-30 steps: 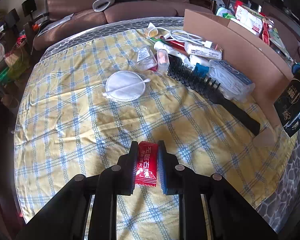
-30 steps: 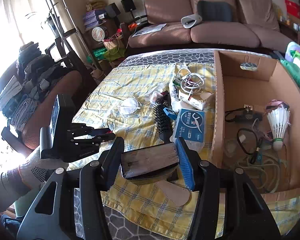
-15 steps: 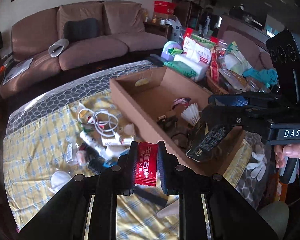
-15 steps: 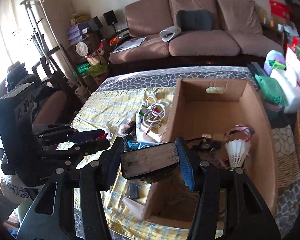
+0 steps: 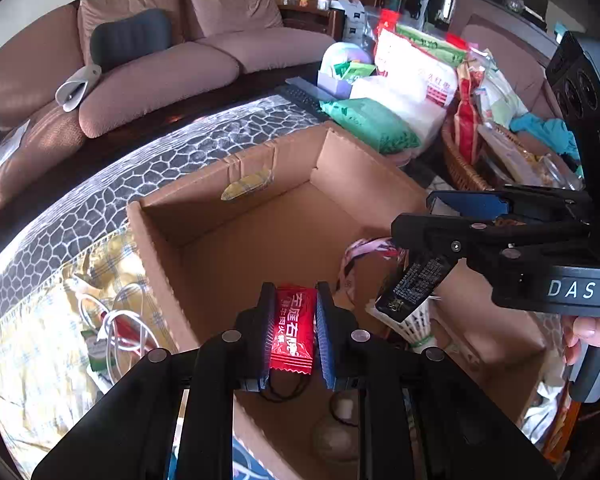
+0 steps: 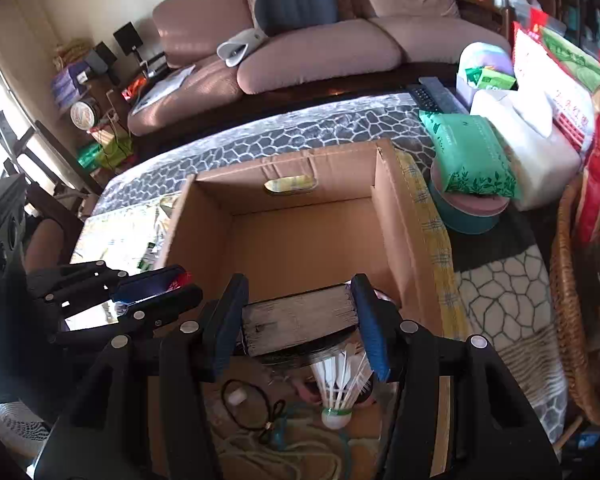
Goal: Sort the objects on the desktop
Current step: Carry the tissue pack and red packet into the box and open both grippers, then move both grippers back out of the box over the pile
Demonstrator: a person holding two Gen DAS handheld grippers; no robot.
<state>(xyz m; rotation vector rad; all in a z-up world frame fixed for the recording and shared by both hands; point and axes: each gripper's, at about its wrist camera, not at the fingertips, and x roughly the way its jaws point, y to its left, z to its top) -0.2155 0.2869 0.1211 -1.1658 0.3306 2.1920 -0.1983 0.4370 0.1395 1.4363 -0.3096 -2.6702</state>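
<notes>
The left gripper (image 5: 291, 332) is clamped on a red packet (image 5: 291, 330), held upright between its blue-padded fingers (image 5: 325, 340). The packet is a small, glossy sachet with white characters running down its face and crimped, zigzag ends; its lower edge hangs just below the pads. It hangs above the open box (image 5: 156, 248), over the near part of the interior.

The right gripper (image 6: 298, 320) is closed around a dark, flat pack (image 6: 298, 322), gripped across its width so that a worn grey-brown edge faces the camera. In the left view the same pack (image 5: 414, 284) shows a black face with fine white print and tilts downward over the box's right half. It sits directly above a white shuttlecock (image 6: 338, 392) lying on the box floor.

The box is plain brown cardboard with no lid and a handle slot in the far wall. On its floor, besides the shuttlecock, lie a black hair tie (image 6: 256, 404), a small white cap-like piece (image 6: 236, 396) and a coil of pale cord (image 6: 284, 452). To the box's left, white cables (image 5: 120, 320) rest on a yellow checked cloth (image 5: 40, 360). A brown sofa (image 6: 320, 40) stands behind the table
</notes>
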